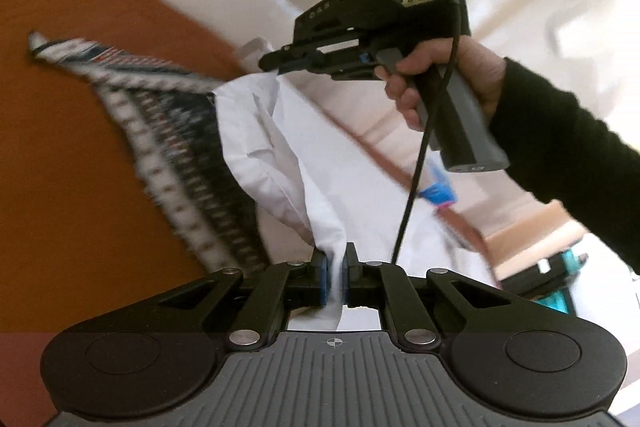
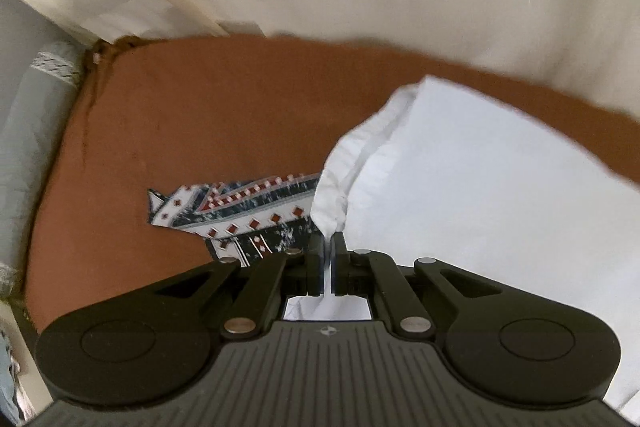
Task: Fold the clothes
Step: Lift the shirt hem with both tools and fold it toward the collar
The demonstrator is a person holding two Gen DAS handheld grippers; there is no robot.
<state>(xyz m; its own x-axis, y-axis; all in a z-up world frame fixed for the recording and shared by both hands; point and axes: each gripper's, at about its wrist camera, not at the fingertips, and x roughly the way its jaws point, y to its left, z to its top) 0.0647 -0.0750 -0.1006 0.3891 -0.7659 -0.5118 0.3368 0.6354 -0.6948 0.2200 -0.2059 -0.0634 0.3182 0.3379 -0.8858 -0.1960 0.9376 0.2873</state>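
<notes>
Two grippers, one garment: both clamp the white garment (image 1: 280, 155) and hold it off the orange-brown surface (image 1: 72, 155).

Far left in the left wrist view, a patterned cloth (image 1: 168, 131) in navy, white and red lies spread flat on that surface. It is blurred here; it reads sharper in the right wrist view (image 2: 248, 219). Nobody holds it. I judge it a second piece waiting its turn.

Moving right, the white garment hangs in loose folds between my two grip points. My left gripper (image 1: 335, 281) has its blue pads pressed together on a bunched edge of the fabric, which runs up through the gap. Up and to the right, the right gripper (image 1: 276, 65), held by a hand (image 1: 436, 75) in a dark sleeve (image 1: 568, 155), pinches the other end, and the cloth sags from there.

From the right wrist view, the right gripper (image 2: 329, 263) is closed on a thin seam of white cloth, the rest spreading right as a broad sheet (image 2: 480, 207) over the surface.

Judgement: two pinches along one edge, so the piece can hang, open out and be laid flat for the first fold. Risk: thin bite on the right, so the fabric could slip.
</notes>
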